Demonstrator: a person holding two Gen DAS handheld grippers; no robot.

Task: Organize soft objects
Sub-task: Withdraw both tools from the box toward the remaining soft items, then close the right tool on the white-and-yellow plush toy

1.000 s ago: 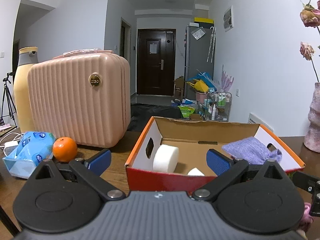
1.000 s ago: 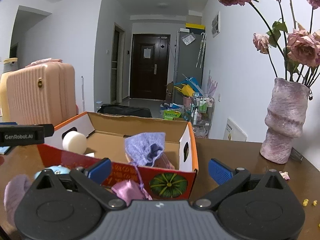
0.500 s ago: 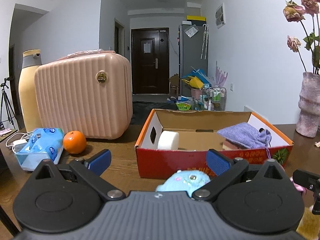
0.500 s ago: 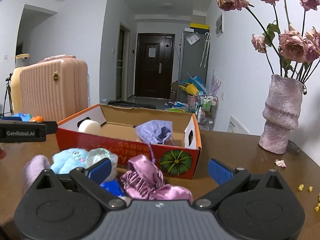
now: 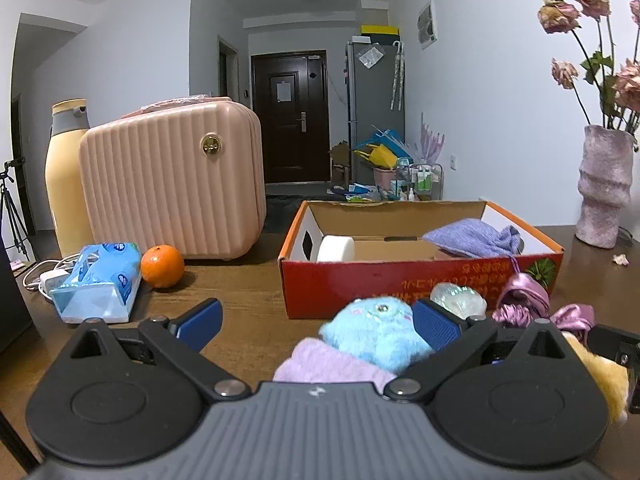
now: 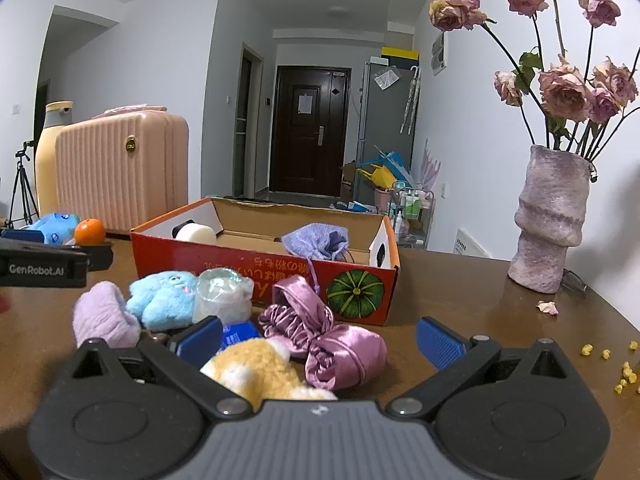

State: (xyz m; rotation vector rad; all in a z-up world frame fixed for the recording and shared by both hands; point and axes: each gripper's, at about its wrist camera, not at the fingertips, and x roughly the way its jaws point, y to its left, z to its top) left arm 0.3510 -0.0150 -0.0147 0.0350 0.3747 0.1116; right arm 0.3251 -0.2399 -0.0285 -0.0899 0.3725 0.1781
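Observation:
A red cardboard box (image 5: pixel 400 280) (image 6: pixel 256 268) stands on the brown table; a white roll (image 5: pixel 336 249) and a purple knit pouch (image 5: pixel 472 237) (image 6: pixel 316 242) lie in it. In front of it lie a blue plush (image 5: pixel 376 330) (image 6: pixel 164 298), a lilac fuzzy item (image 5: pixel 332 366) (image 6: pixel 104 322), a clear bag (image 6: pixel 222 296), pink satin pouches (image 6: pixel 320 330) and a yellow plush (image 6: pixel 260 368). My left gripper (image 5: pixel 316 320) is open and empty, just behind the blue plush. My right gripper (image 6: pixel 320 334) is open and empty, over the satin pouches.
A pink ribbed case (image 5: pixel 172 182), a yellow bottle (image 5: pixel 66 176), a tissue pack (image 5: pixel 100 280) and an orange (image 5: pixel 162 266) stand at the left. A vase of dried roses (image 6: pixel 548 220) stands at the right, with crumbs (image 6: pixel 620 364) near the table edge.
Both grippers have pulled back from the box and lowered; the soft items in front of the box have come into view. Both stay open.

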